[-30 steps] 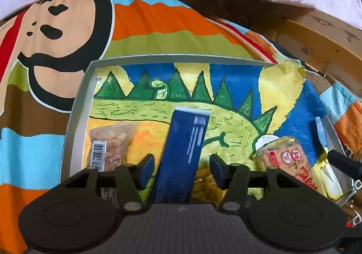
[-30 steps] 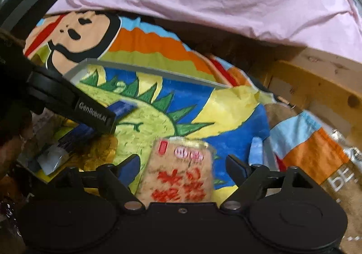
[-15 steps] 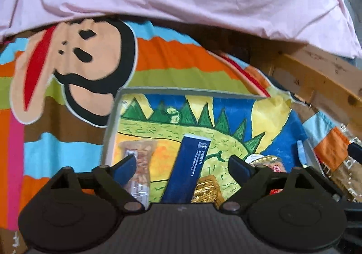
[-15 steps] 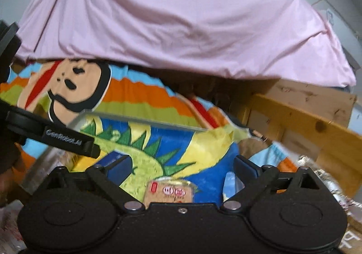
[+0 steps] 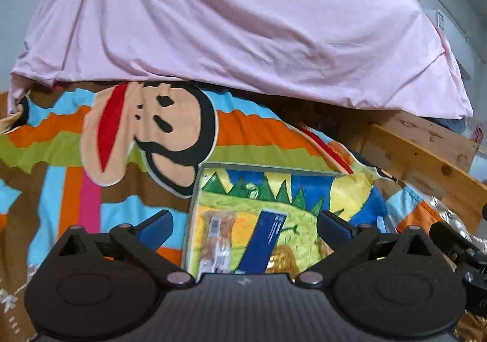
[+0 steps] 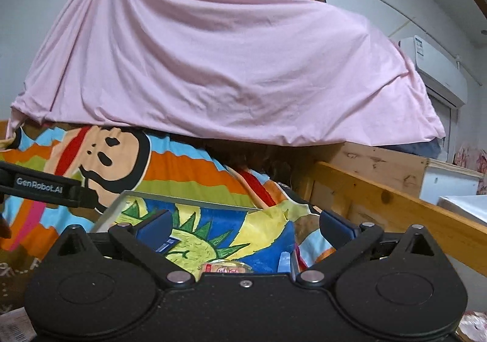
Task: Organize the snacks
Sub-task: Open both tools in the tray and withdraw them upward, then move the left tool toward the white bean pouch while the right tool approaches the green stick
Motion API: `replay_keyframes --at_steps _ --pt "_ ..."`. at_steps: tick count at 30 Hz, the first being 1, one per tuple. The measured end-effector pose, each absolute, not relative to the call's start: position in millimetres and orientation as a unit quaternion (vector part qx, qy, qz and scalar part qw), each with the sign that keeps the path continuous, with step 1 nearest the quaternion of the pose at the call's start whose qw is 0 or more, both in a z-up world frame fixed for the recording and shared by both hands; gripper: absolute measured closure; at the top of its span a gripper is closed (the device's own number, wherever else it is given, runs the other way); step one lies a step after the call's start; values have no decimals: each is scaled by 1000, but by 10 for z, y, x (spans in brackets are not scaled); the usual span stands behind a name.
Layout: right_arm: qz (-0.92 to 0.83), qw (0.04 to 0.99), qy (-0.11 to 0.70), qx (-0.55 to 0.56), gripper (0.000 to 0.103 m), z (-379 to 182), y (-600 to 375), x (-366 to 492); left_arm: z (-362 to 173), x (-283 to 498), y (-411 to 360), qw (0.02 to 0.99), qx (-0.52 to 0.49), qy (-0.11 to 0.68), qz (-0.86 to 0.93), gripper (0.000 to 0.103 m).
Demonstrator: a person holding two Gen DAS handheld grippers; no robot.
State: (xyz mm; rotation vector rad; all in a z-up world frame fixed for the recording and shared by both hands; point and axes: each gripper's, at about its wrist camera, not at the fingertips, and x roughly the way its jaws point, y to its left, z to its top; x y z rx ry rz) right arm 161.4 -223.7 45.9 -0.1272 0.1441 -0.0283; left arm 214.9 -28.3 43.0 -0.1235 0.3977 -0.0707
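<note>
Snacks (image 5: pixel 267 243) lie flat in shallow metal-rimmed tray (image 5: pixel 194 196).

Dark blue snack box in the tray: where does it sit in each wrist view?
Left wrist: the dark blue box lies low at centre, between the open fingers, slanting on the tray.
Right wrist: only a corner of the box shows, low left of centre, behind the left finger pad.
Shared landmark: the monkey face on the striped cloth.

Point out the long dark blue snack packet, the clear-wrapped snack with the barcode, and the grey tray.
Long dark blue snack packet (image 5: pixel 268 238), left wrist view, middle.
Clear-wrapped snack with barcode (image 5: pixel 219 238), left wrist view, centre.
Grey tray (image 5: pixel 194 205), left wrist view, left wall.
</note>
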Motion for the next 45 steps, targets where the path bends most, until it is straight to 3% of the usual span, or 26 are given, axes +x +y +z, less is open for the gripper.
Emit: replay_keyframes --at_steps 16,36,45 --pt "-4 992 110 -59 1 219 -2077 619 97 996 -58 977 -31 211 -23 1" --pt "81 961 257 -67 1 -407 -1613 190 -483 568 210 949 -25 313 9 1" --pt "94 956 271 -64 1 -495 -1564 191 -547 523 234 943 -17 332 21 1"
